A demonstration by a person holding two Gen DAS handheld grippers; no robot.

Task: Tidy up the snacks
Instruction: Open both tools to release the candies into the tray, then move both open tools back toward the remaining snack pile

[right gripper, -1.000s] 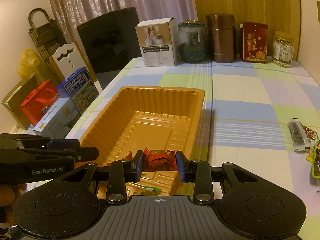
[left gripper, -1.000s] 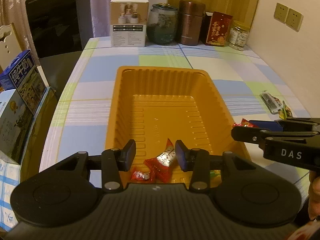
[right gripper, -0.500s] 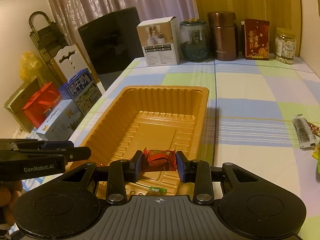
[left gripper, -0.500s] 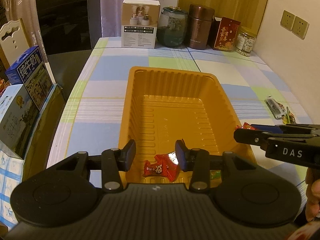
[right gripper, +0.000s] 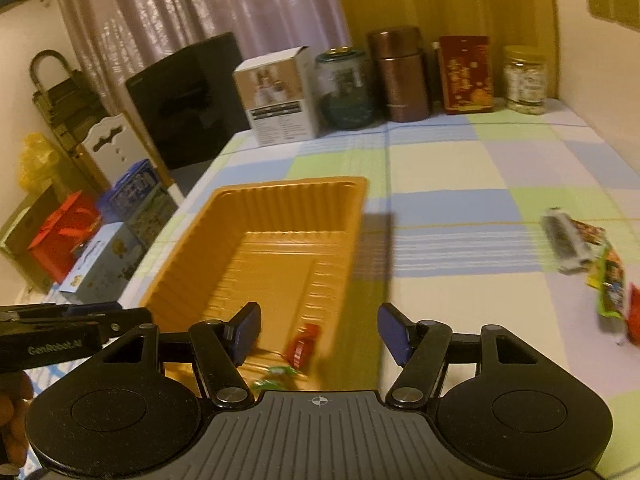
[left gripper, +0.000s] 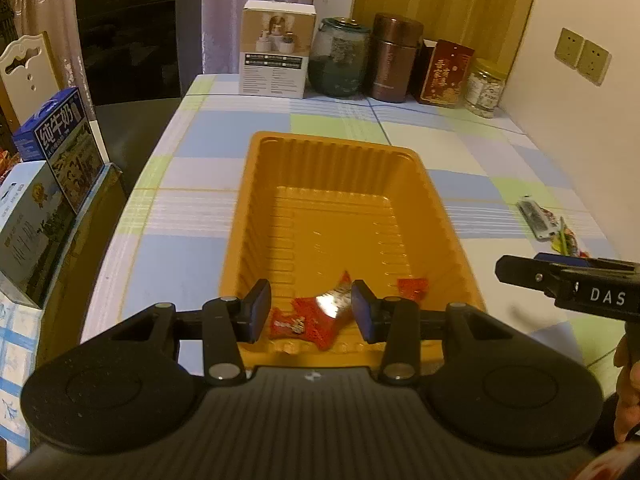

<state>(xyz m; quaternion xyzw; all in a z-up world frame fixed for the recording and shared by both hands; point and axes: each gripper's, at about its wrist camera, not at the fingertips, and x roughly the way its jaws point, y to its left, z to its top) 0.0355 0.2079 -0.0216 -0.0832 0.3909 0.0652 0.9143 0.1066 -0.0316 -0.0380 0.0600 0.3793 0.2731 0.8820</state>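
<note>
Two tongs are in my hands, both poised at the near end of the orange tray (left gripper: pixel 248 216). My left gripper (left gripper: pixel 311 307) has its jaws spread, nothing between the pads; directly beyond and below them lie red snack packets (left gripper: pixel 316 318) on the tray floor, one showing a silver face. My right gripper (right gripper: pixel 320 330) is likewise spread wide and holds nothing; a small red packet (right gripper: pixel 302 346) lies in the tray just ahead of its left pad, with a green-wrapped sweet (right gripper: pixel 276 374) nearer the tong body. I judge the open jaws consistent with a release into the tray, the tray serving as the collecting point. To the far right of my right tongs, well apart from the tray, loose snacks (right gripper: pixel 592 264) lie on the checked tablecloth (right gripper: pixel 460 168); these appear to be what remains. The right view is blurred, so finer detail cannot be confirmed.
</note>
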